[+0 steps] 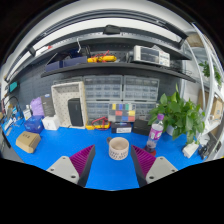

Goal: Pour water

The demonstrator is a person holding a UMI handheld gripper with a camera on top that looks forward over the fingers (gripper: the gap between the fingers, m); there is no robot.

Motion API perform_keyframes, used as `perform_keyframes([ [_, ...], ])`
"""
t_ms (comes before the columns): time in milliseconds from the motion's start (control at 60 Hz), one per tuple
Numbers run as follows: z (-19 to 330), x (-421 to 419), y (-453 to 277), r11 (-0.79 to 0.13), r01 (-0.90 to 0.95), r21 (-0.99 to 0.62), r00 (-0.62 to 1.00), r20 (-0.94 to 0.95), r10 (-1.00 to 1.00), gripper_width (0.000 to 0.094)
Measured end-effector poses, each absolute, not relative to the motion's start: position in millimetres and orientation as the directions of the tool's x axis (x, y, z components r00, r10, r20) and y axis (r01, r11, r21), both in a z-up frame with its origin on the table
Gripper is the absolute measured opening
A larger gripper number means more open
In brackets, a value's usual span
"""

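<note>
A short beige patterned cup (pixel 119 148) stands upright on the blue table (pixel 60 148), just ahead of my fingers and between their lines. A water bottle with a pink cap (pixel 155 131) stands to the right of the cup, further back. My gripper (pixel 112 164) is open and empty, with its purple pads (pixel 82 158) spread wide on either side. Nothing is between the fingers.
A green leafy plant (pixel 180 110) stands behind the bottle at the right. A tan box (pixel 27 142) and small purple and white items (pixel 36 108) sit at the left. Shelves with drawers (pixel 120 95) and a white cabinet (pixel 68 103) line the back.
</note>
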State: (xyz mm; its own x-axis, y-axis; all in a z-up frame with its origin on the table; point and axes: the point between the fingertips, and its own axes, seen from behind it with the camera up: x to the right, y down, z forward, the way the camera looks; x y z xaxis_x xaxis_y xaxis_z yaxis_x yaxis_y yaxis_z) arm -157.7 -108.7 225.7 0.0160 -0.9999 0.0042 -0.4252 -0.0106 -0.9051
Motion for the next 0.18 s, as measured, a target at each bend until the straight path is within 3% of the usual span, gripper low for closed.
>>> perform_keyframes([
  [183, 226, -168, -89, -0.016, -0.435, -0.900, 0.037, 0.000, -0.999, 0.0714],
])
